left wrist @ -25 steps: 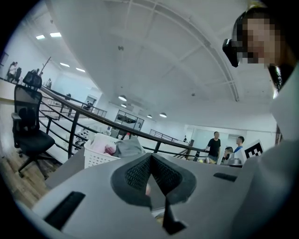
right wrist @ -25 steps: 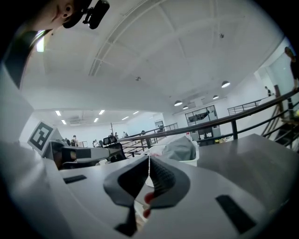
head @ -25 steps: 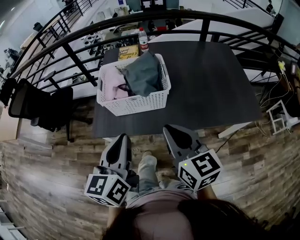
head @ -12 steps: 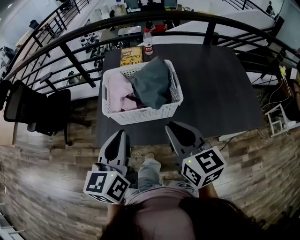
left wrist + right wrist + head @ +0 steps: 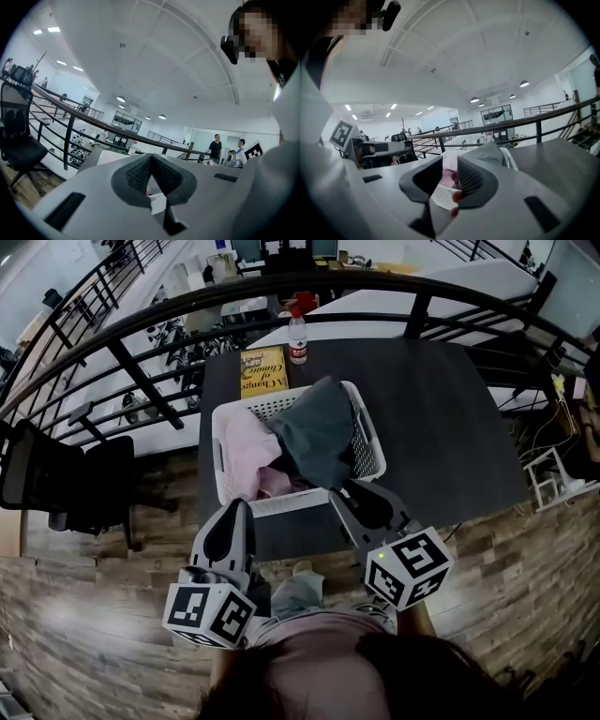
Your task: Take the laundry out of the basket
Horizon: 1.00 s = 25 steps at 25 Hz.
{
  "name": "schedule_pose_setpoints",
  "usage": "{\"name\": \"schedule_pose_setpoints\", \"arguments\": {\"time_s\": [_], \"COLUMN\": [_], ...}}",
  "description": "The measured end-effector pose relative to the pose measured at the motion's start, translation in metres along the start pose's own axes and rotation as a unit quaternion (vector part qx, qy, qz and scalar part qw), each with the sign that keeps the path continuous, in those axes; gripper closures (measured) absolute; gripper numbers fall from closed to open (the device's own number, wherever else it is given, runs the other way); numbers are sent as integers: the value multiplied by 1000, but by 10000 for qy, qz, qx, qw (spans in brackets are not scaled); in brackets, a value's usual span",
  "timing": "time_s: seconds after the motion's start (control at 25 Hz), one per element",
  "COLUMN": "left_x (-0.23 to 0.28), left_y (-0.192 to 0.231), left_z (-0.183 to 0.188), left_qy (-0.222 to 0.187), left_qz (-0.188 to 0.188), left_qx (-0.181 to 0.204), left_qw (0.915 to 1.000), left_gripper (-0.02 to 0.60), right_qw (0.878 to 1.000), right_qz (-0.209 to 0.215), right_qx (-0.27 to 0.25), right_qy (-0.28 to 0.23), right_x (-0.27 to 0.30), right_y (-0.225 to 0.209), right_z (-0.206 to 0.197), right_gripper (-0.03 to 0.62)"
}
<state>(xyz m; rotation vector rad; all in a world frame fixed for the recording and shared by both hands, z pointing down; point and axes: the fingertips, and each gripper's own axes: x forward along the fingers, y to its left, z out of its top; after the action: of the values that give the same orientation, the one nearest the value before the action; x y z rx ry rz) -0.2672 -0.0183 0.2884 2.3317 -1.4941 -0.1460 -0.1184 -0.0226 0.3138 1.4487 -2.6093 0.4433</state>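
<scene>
A white laundry basket (image 5: 236,495) stands on the dark table (image 5: 441,418), close to its near edge. A grey-teal garment (image 5: 319,432) is heaped over its right side and a pink garment (image 5: 246,451) lies at its left. My left gripper (image 5: 237,509) is shut and empty, its tip just short of the basket's near wall. My right gripper (image 5: 349,488) reaches the near rim below the grey garment; its jaws have just been opening and nothing is between them. In the right gripper view, the pink garment (image 5: 449,174) shows through the gap of that gripper (image 5: 450,161).
A water bottle (image 5: 297,338) and a yellow book (image 5: 262,365) sit at the table's far edge behind the basket. A black railing (image 5: 141,381) curves round the table. A black office chair (image 5: 56,474) stands on the wood floor at the left.
The table and basket have come much nearer in the head view. Both grippers moved forward from over the floor to the basket's near wall. The right gripper's jaws have parted.
</scene>
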Motion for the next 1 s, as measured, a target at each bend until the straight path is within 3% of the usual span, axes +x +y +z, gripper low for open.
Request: {"name": "schedule_pose_setpoints", "arguments": {"time_s": [0.2, 0.48, 0.76, 1.0], "left_x": [18, 41, 61, 83], "left_y": [24, 54, 63, 70], "left_z": [10, 18, 22, 19], "left_qy": [26, 125, 149, 180], "left_qz": [-60, -97, -277, -234], "left_qx": [35, 34, -68, -102], "left_qw": [10000, 9999, 9995, 9995], "left_gripper": [583, 583, 583, 583], "right_qw": [9996, 9983, 9947, 9900], "right_qz": [-259, -514, -819, -928], "right_qx": [-19, -32, -92, -264], "right_qy": [56, 269, 622, 1025], "right_x": [27, 61, 81, 102], "right_y": [-12, -33, -58, -80], "right_z": [5, 9, 6, -3], "right_gripper": [473, 365, 270, 226]}}
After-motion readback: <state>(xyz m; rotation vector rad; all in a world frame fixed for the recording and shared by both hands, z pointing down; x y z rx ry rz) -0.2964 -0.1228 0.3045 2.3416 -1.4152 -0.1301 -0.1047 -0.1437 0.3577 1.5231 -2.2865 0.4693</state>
